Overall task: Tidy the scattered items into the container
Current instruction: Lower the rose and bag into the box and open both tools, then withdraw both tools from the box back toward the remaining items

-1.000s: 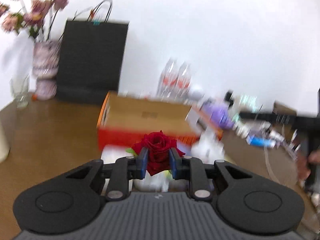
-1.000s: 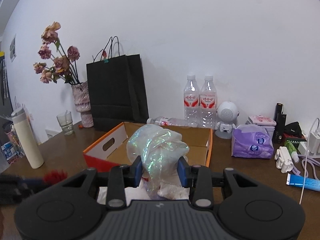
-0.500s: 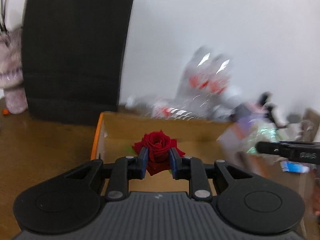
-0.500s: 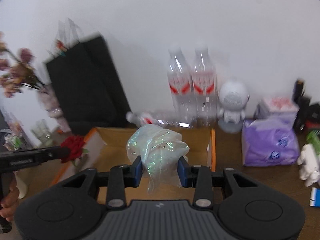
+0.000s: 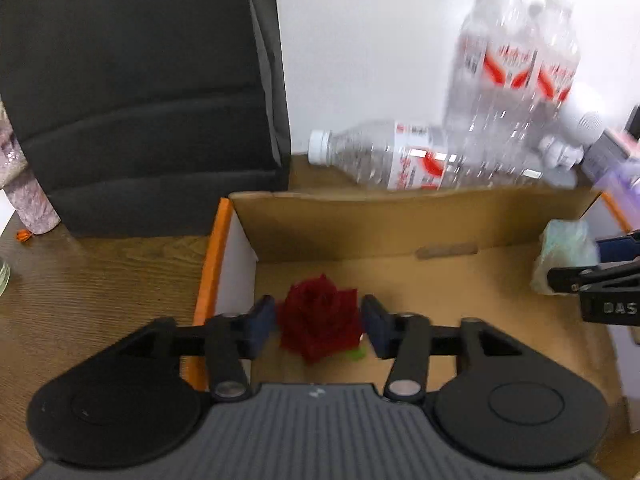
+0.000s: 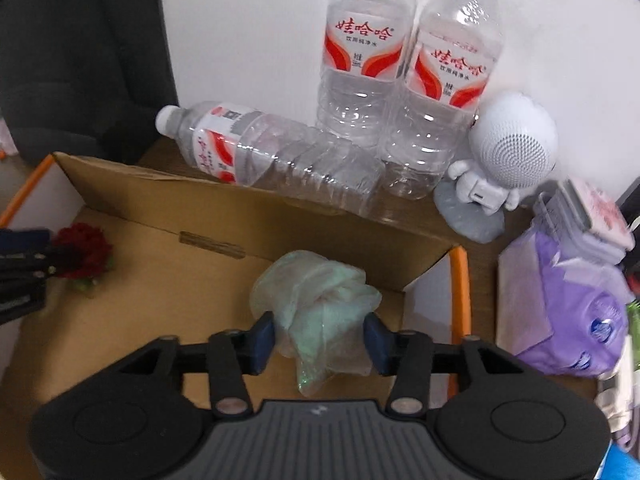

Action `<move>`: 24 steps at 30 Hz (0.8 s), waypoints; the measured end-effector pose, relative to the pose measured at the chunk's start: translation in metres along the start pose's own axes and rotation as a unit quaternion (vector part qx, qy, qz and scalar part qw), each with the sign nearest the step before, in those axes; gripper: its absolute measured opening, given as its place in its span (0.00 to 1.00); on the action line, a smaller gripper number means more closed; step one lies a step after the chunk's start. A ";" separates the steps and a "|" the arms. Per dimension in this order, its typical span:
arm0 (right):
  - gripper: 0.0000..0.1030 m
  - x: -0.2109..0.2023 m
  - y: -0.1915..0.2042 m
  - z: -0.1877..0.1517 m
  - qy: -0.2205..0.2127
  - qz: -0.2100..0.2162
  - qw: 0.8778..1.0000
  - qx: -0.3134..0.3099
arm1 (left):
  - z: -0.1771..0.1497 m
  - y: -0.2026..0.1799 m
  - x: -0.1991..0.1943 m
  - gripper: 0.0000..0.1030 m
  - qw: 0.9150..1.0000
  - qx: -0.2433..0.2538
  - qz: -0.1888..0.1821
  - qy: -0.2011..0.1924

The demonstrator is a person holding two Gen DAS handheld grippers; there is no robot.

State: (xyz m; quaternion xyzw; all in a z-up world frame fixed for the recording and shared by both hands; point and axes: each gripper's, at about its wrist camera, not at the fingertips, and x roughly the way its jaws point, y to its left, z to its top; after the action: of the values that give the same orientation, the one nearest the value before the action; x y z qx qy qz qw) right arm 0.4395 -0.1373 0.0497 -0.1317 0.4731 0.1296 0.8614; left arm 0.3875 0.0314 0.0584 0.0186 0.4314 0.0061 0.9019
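Both grippers sit over the cardboard box (image 5: 400,216), the landmark here. Left gripper (image 5: 319,326): jaws opening, red rose (image 5: 318,320) between them with a visible gap at each pad, so the grip looks released; rose is low at the box's left end, near the orange-edged side wall, on or just above the floor (cannot tell which). Right gripper (image 6: 319,340): jaws opening too, crumpled iridescent plastic wrap (image 6: 316,304) between them; pads lie at the edge of the bundle, and firm pressing does not show, so I read it as let go. Wrap is inside the box at its right end, near the far right corner. Progress, as a judgement: these two items are at the drop-off stage, effectively delivered into the box. What is left is uncertain. Behind the box's far wall a water bottle (image 6: 256,156) lies on its side on the bench, with two upright bottles (image 6: 404,60) beside it; right of the box are a purple tissue pack (image 6: 568,312) and a white astronaut figure (image 6: 500,160). Which of these count as scattered items cannot be told.
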 end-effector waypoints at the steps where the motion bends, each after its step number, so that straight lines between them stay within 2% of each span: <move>1: 0.55 -0.005 -0.002 0.001 -0.004 -0.003 1.000 0.002 | 0.000 0.004 -0.009 0.50 1.000 -0.001 -0.005 -0.004; 2: 0.56 -0.013 -0.004 0.002 -0.009 -0.004 1.000 0.008 | 0.000 0.007 -0.017 0.51 1.000 -0.004 -0.008 -0.009; 3: 0.62 -0.022 -0.007 0.003 -0.015 -0.002 1.000 0.014 | 0.001 0.009 -0.026 0.53 1.000 -0.007 -0.009 -0.013; 4: 0.70 -0.031 -0.010 0.004 -0.021 0.002 1.000 0.020 | 0.003 0.010 -0.034 0.59 1.000 -0.010 -0.009 -0.015; 5: 0.74 -0.041 -0.014 0.004 -0.025 0.007 0.999 0.027 | 0.005 0.012 -0.041 0.68 1.000 -0.014 -0.011 -0.016; 6: 0.78 -0.050 -0.016 0.003 -0.028 0.012 0.999 0.034 | 0.005 0.013 -0.050 0.73 1.000 -0.017 -0.013 -0.014; 7: 0.78 -0.060 -0.019 0.001 -0.028 0.019 0.998 0.043 | 0.004 0.013 -0.059 0.79 1.000 -0.019 -0.015 -0.011; 12: 0.79 -0.097 -0.024 -0.016 -0.010 0.067 0.994 0.087 | -0.005 0.005 -0.096 0.87 0.999 -0.035 -0.011 0.019; 14: 0.79 -0.111 -0.022 -0.029 -0.004 0.081 0.992 0.099 | -0.013 0.002 -0.115 0.94 0.999 -0.046 -0.014 0.018; 18: 0.79 -0.141 -0.015 -0.060 -0.012 0.091 0.990 0.105 | -0.036 -0.003 -0.156 0.99 0.999 -0.050 -0.022 -0.005; 24: 0.84 -0.186 -0.002 -0.115 -0.067 0.099 0.989 0.087 | -0.080 -0.017 -0.199 1.00 0.997 -0.046 -0.023 -0.060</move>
State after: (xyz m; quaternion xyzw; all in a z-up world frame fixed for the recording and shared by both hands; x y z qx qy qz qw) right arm 0.2535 -0.1980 0.1486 0.0003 0.4345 0.1807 0.8824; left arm 0.2003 0.0113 0.1624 -0.0325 0.3760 0.0045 0.9260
